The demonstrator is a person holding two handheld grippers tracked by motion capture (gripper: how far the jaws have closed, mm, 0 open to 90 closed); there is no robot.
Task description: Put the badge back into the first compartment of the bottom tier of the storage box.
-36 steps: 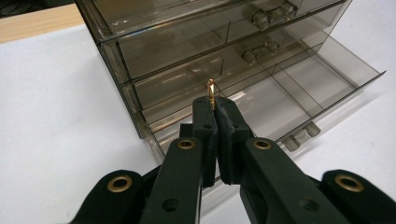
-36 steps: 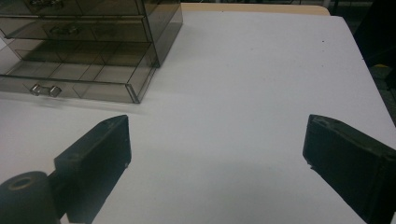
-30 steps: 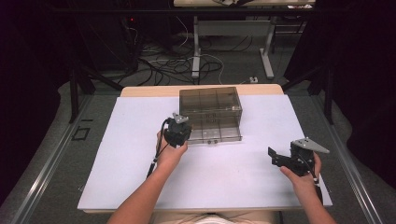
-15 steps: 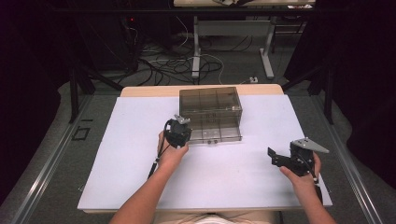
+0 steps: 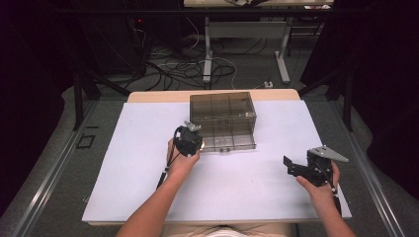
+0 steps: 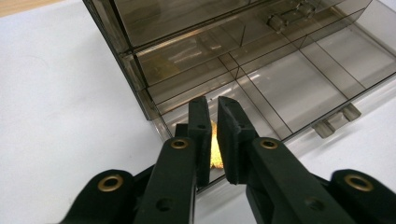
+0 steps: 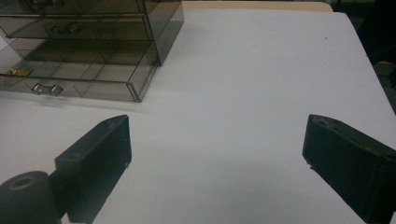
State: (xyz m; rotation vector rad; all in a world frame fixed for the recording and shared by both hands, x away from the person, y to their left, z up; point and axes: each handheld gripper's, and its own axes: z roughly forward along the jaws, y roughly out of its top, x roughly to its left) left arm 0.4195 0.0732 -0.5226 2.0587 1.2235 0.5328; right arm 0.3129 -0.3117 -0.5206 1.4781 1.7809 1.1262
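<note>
Left tongs (image 6: 210,140) pinching gold piece (image 6: 215,148) over open drawer (image 6: 299,88), right tongs (image 7: 215,163) spread wide

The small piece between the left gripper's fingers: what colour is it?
Shiny gold, best seen in the left gripper view: the small piece sits between the left gripper's nearly closed fingers.

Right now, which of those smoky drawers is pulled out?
The bottom drawer of the clear cabinet; it juts forward with its compartments open, under the left gripper. The drawers above sit flush.
</note>
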